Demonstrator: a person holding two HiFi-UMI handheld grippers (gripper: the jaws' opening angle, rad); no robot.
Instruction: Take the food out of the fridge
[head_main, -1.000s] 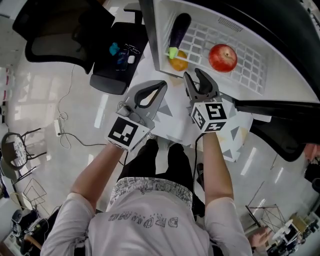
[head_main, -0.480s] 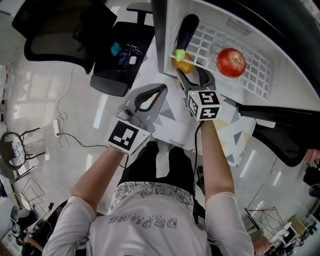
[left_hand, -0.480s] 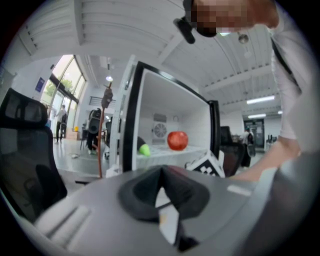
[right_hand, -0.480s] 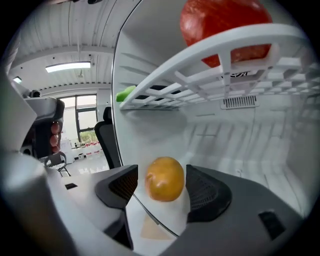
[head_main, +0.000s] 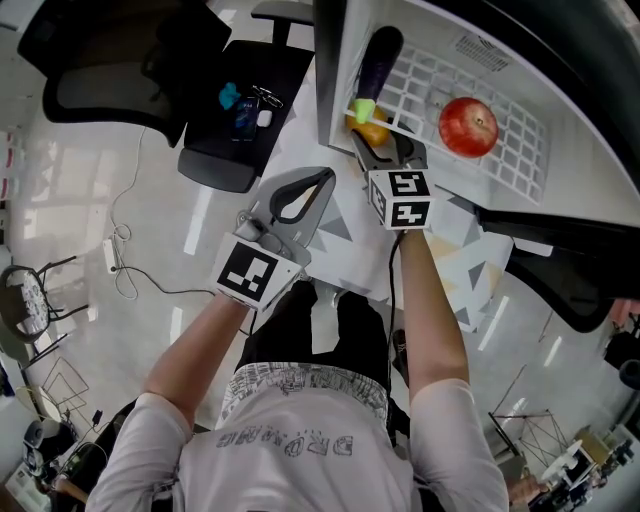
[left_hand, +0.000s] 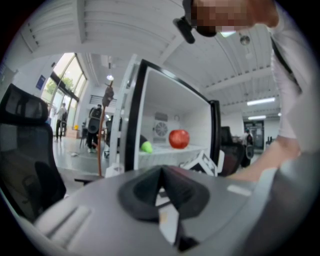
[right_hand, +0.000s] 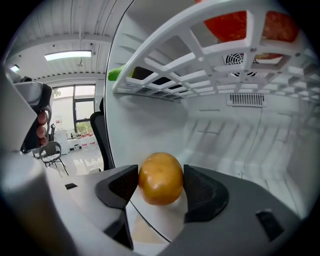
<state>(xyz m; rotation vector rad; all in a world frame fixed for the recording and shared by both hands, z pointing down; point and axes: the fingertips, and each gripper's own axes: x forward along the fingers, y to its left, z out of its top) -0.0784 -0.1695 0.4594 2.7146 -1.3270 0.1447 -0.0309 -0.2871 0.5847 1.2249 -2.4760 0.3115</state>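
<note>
Glossy white floor (head_main: 150, 250) and a black office chair (head_main: 110, 60) fill the left of the head view. Small white fridge (head_main: 330, 90) stands open on a patterned surface (head_main: 470, 270) at 1 o'clock. Wire shelf (head_main: 500, 130) inside carries the eggplant (head_main: 372, 62) and the apple (head_main: 468, 127), with the apple at 3 o'clock of the eggplant's green end. Orange (head_main: 372, 130) sits below the shelf's front edge. Right gripper (head_main: 381, 145) reaches into the opening, tips either side of the orange. Left gripper (head_main: 322, 176) hangs at its 8 o'clock, outside the fridge. Left gripper view: jaws pressed together, nothing between them. Fridge is ahead, apple (left_hand: 179, 138) at 12 o'clock, green eggplant end just at the apple's 9 o'clock. Right gripper view: jaws have just been opening and are spread wide. Orange (right_hand: 160, 179) sits between the pads on the fridge floor, no squeeze visible. Wire shelf (right_hand: 200, 30) runs overhead at 12 o'clock, apple (right_hand: 230, 25) showing through it at 1 o'clock.
</note>
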